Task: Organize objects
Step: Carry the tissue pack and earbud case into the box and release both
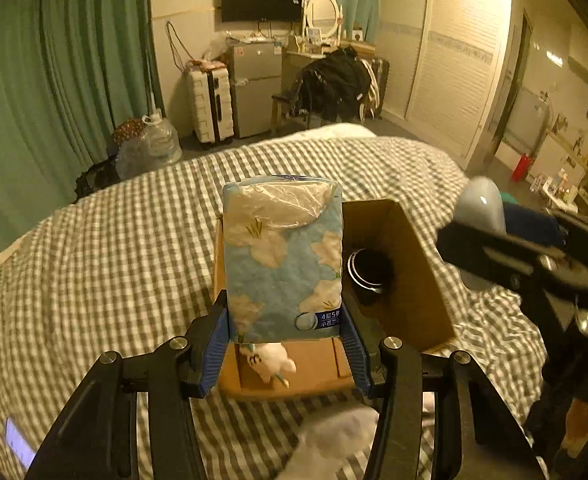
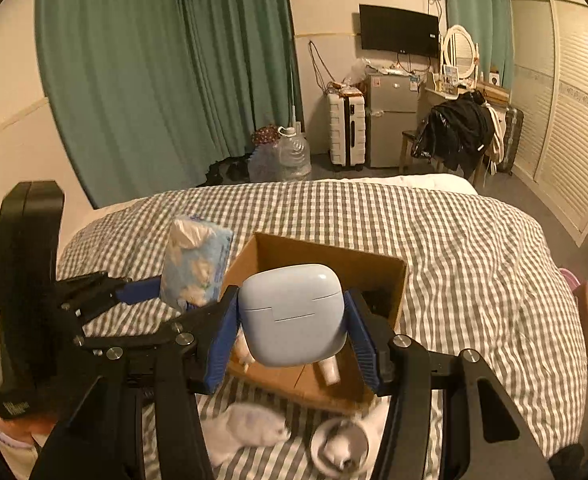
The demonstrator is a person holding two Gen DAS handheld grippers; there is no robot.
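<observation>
Tissue pack (image 1: 283, 258), label "4层5", clamped in left tool (image 1: 285, 350).

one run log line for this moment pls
left tongs: shut on tissue pack | right tongs: shut on earbuds case | both over cardboard box on bed
</observation>
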